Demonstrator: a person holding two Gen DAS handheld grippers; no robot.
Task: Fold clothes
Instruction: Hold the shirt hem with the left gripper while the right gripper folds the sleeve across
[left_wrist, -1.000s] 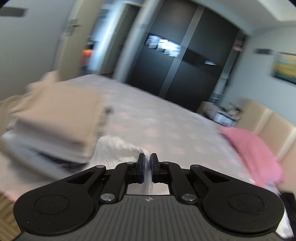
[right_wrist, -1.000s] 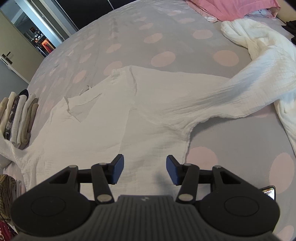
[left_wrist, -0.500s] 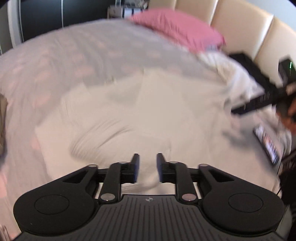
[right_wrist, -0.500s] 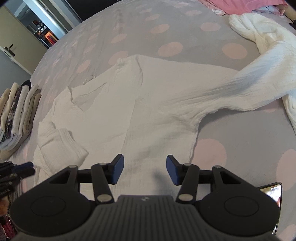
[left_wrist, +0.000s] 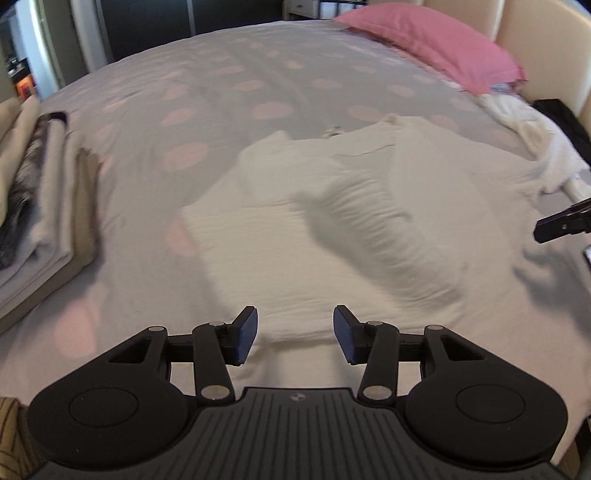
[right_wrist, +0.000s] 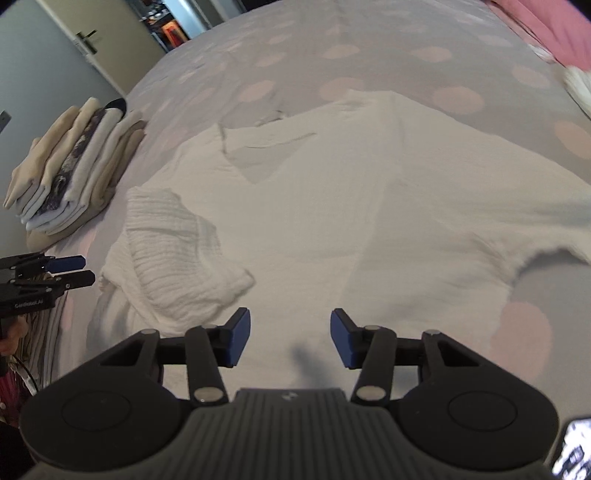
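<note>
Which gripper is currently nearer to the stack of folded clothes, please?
Left. The left gripper hovers just below the stack of folded clothes; the right gripper sits over the white shirt, farther away.

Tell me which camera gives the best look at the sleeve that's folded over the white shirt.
The right wrist view. There the sleeve is sharp, its crinkled weave and cuff lying across the shirt. In the left wrist view the sleeve sits mid-frame but is smeared by motion blur, so its edges are hard to trace.
</note>
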